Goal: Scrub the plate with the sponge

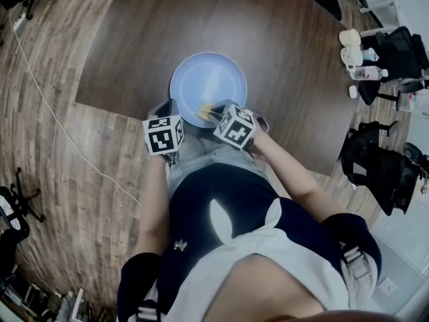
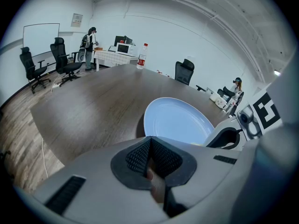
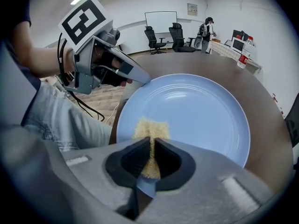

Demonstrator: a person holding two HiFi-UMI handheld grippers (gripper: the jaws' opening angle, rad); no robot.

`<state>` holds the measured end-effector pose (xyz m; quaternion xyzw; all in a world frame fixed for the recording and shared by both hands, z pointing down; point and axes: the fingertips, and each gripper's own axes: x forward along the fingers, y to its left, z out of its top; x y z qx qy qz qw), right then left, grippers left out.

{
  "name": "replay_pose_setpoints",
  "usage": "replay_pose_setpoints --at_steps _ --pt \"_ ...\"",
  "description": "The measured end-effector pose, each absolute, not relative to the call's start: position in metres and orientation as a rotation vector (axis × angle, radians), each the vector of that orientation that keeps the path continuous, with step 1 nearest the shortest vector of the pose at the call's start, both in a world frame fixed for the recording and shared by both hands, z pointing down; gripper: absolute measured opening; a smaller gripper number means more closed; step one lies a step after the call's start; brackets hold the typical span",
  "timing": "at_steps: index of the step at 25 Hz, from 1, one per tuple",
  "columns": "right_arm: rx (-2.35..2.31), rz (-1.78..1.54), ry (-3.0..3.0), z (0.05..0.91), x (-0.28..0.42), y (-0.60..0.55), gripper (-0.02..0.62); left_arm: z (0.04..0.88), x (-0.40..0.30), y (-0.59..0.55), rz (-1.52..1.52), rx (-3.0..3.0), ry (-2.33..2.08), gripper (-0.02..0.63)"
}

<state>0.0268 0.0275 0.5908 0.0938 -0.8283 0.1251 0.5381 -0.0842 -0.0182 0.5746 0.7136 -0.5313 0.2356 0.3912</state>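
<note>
**Left.** Your left gripper [image 2: 149,147] has its fingers [image 2: 138,155] closed pad to pad, with nothing plainly seen between them. Its tip touches the near left rim of the plate. Whether it pinches that rim cannot be told.

**Centre.** The plate [image 1: 208,76] is pale blue and lies flat on the dark surface [image 1: 281,39], close to the near edge and straight in front of you. Judge it stiff, smooth and breakable, and likely to slide under a sideways push. Steady it at the rim, not on the slick middle.

**Right of centre.** The sponge [image 3: 152,127] is yellow and stands on edge in your right gripper [image 3: 151,146]. That gripper's fingers are drawn nearly together on the sponge's lower part. The free end reaches over the near part of the plate; contact cannot be confirmed. Judge the sponge light and soft. This deep hold leaves the free end to scrub, whereas a shallow pinch would let it fold or slip out.
</note>
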Motion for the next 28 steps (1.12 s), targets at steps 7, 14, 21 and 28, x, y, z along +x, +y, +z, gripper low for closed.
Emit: replay_pose_setpoints --at_steps 7,14,21,28 --pt "0.262 0.285 -1.943 0.592 0.042 0.018 0.028 0.575 -0.084 -0.018 0.6 1.817 -1.346 0.006" --pt "0.323 0.295 -1.919 0.592 0.059 0.003 0.028 0.574 -0.084 -0.018 0.602 1.82 -1.343 0.006" --pt "0.409 0.333 -1.905 0.591 0.075 -0.011 0.028 0.573 -0.082 -0.018 0.604 1.821 -1.344 0.006" --pt "0.487 0.401 -1.915 0.593 0.086 -0.025 0.028 0.573 -0.081 -0.018 0.604 1.82 -1.344 0.006"
